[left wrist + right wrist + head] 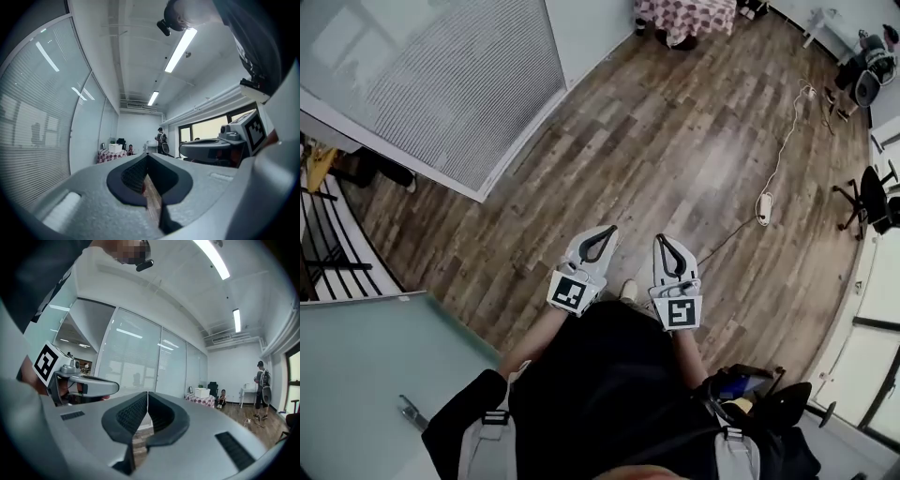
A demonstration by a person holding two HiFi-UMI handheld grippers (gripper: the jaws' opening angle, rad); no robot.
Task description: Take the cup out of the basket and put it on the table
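Left gripper (598, 243) and right gripper (667, 251) level, side by side above wood floor (675, 131). Both jaw pairs pressed together, nothing between.

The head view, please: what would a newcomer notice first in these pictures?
The left hand-held gripper and the right hand-held gripper stand out, side by side over the wooden floor, both shut on nothing. A white power strip on its cable lies on the floor at the right, and a table with a checked cloth stands at the far end. No cup or basket shows.
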